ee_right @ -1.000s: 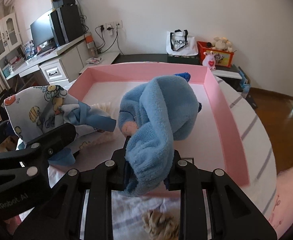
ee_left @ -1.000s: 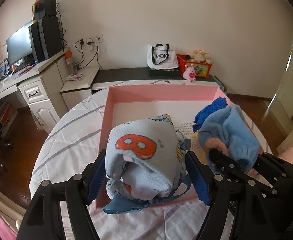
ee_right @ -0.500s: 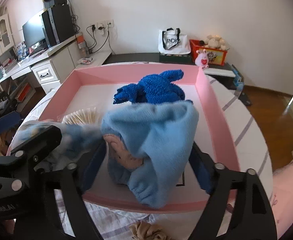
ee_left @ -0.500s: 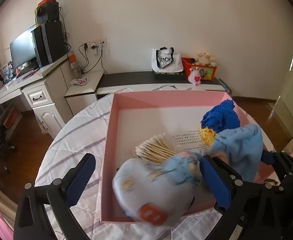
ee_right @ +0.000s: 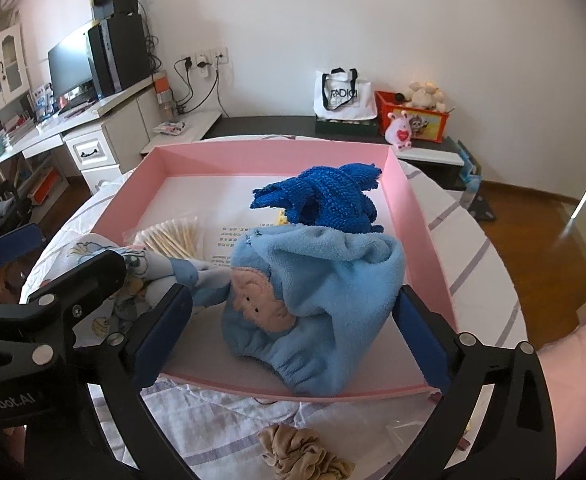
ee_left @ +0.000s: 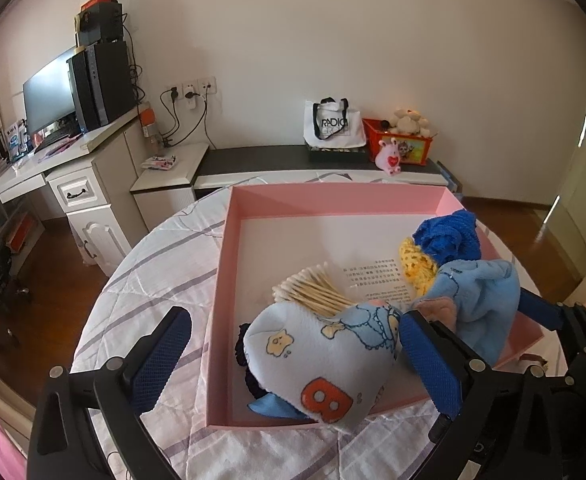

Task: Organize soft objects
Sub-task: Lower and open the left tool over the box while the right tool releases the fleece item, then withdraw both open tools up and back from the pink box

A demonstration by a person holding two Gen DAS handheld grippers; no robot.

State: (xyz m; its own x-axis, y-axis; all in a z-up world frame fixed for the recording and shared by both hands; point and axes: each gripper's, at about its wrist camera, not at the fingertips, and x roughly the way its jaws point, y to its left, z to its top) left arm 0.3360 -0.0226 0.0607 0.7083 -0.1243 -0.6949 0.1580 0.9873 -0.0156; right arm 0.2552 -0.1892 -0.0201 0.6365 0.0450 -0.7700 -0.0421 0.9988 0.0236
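two hand-held grippers hang over the near edge of a round bed-like surface (ee_left: 165,264) covered in a striped quilt. on it sits a pink tray (ee_left: 293,200), its near wall closest to both tools.

inside the tray, largest first: a light blue fleece hat (ee_right: 325,292) at the near right, slumped against the near wall; a printed baby cloth (ee_left: 325,364) at the near left corner, draped partly over the near wall; a dark blue knitted piece (ee_right: 325,200) towards the right wall, behind the hat; a yellow crocheted piece (ee_left: 417,268) beside it; a bundle of cotton swabs (ee_left: 313,292) mid-tray.

left gripper (ee_left: 293,356): jaws fully spread, pads clear of the printed cloth, which lies between and just ahead of them; nothing held. right gripper (ee_right: 293,328): jaws opening, almost at full spread, the hat between them but no pad pressing it (released, by the look of it).

outside the tray, a beige scrunchie (ee_right: 305,452) lies on the quilt at the near edge, directly below the right gripper and behind its fingertips. judged next target: the scrunchie, nearer the right hand, which would need to draw back and tip down; its ring shape gives no long axis.
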